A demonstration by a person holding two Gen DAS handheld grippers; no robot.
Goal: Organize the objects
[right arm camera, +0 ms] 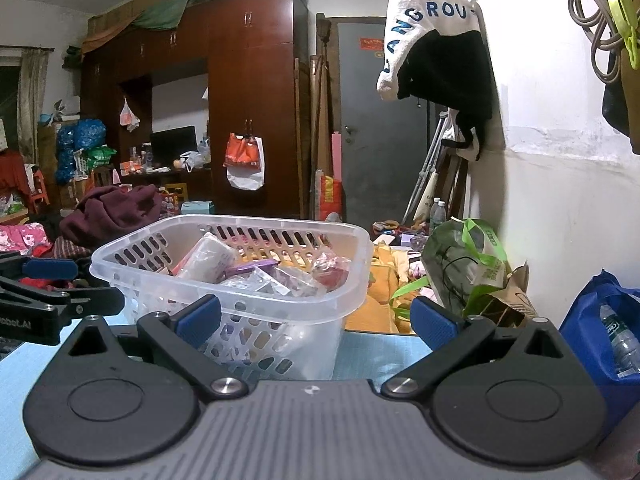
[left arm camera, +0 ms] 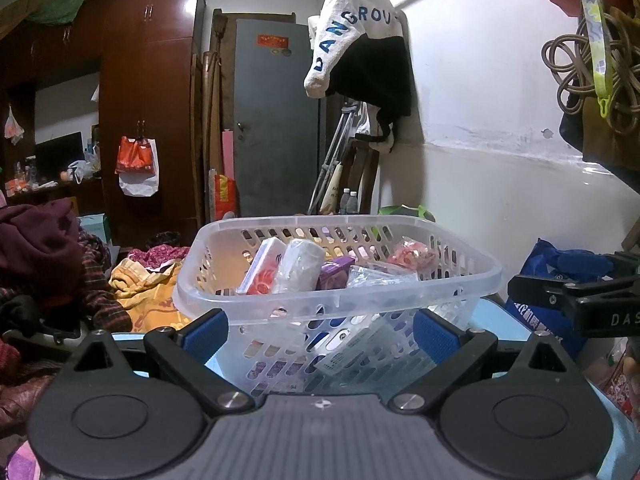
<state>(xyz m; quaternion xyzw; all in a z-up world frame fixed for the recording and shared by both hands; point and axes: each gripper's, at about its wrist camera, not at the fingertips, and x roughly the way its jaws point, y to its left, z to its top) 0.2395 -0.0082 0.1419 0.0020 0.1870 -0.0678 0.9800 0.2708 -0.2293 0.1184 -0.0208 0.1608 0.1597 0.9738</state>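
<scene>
A clear plastic basket (left arm camera: 472, 292) stands on a light blue surface (left arm camera: 508, 328). It holds a red-and-white tissue pack (left arm camera: 262, 266), a white wrapped roll (left arm camera: 298, 264), a purple box (left arm camera: 334, 274), clear packets (left arm camera: 376, 276) and a pink packet (left arm camera: 412, 254). My left gripper (left arm camera: 322, 330) is open, its blue pads either side of the basket's near wall. In the right wrist view the basket (right arm camera: 352, 276) sits left of centre. My right gripper (right arm camera: 316, 320) is open and empty, level with the basket's right corner. Each gripper shows at the edge of the other's view.
Piles of clothes (left arm camera: 40, 256) lie to the left and a yellow cloth (left arm camera: 148, 284) behind the basket. A blue bag with a bottle (right arm camera: 600, 328) stands at the right by the white wall. A green-and-brown bag (right arm camera: 472, 272) sits behind. A wardrobe (right arm camera: 248, 100) and grey door (left arm camera: 276, 120) stand far back.
</scene>
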